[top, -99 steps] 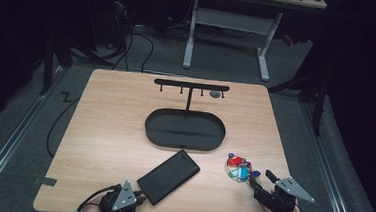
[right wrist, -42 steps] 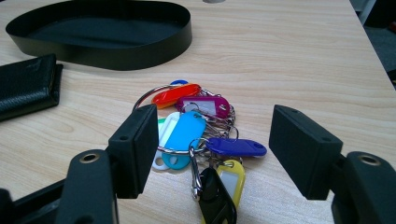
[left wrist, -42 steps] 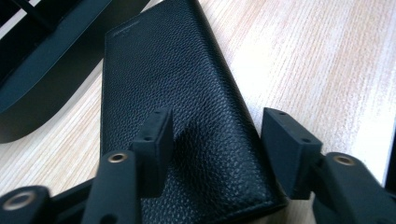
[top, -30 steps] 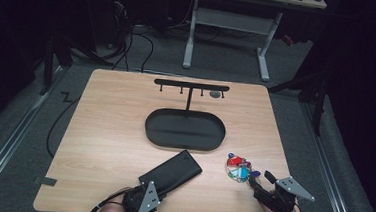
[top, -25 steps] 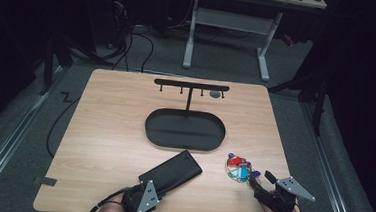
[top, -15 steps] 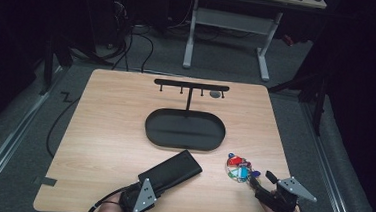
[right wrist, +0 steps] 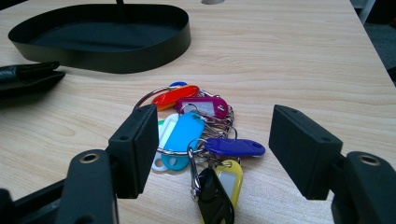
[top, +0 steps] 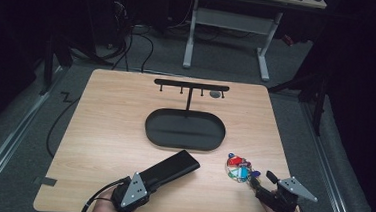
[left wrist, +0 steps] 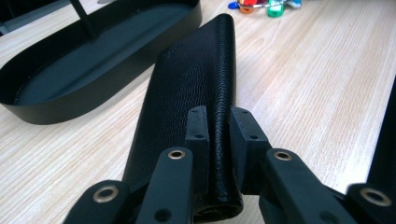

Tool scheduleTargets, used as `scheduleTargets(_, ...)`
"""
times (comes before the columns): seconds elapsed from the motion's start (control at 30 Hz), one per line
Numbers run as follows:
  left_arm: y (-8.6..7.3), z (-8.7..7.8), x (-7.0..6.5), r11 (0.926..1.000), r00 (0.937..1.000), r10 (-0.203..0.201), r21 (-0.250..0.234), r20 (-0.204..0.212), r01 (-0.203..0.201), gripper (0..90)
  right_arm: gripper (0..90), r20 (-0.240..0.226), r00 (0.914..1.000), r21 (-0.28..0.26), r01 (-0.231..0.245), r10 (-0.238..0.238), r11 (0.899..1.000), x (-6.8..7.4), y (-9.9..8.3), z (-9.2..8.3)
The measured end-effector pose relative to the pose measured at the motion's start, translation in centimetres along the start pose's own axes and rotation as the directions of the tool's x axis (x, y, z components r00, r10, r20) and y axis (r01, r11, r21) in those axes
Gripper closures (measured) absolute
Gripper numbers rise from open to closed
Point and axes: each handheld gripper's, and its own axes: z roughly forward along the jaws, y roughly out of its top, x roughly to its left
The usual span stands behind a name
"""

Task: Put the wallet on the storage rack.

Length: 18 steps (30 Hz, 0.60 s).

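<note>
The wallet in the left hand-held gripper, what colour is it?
Black, grained leather wallet; clearest in the left gripper view.

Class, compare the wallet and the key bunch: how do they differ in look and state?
The wallet is one plain black leather piece; the key bunch is many coloured tags on a ring. The left gripper is shut on the wallet; the right gripper stands open around the untouched key bunch. Both are near the black tray.

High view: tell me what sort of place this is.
Probably a lab or workshop recording station: a light wooden table on grey carpet, loose black cables trailing across the floor, and a white-legged desk frame behind, all in a dim room.
</note>
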Motion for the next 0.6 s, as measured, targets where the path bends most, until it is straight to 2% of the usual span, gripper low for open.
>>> scheduleTargets(0.27,0.0,-0.8,1.0,0.9957,0.997,-0.076,-0.052,0.011,0.077,79.7,33.3,-0.002,1.0,0.001,0.002,-0.002,1.0,0.0,0.0,0.1)
scheduleTargets(0.6,-0.1,-2.0,2.2,0.9791,0.9852,-0.168,-0.11,0.032,0.171,80.2,33.3,-0.001,1.0,0.0,0.001,-0.001,1.0,-0.1,0.0,0.0)
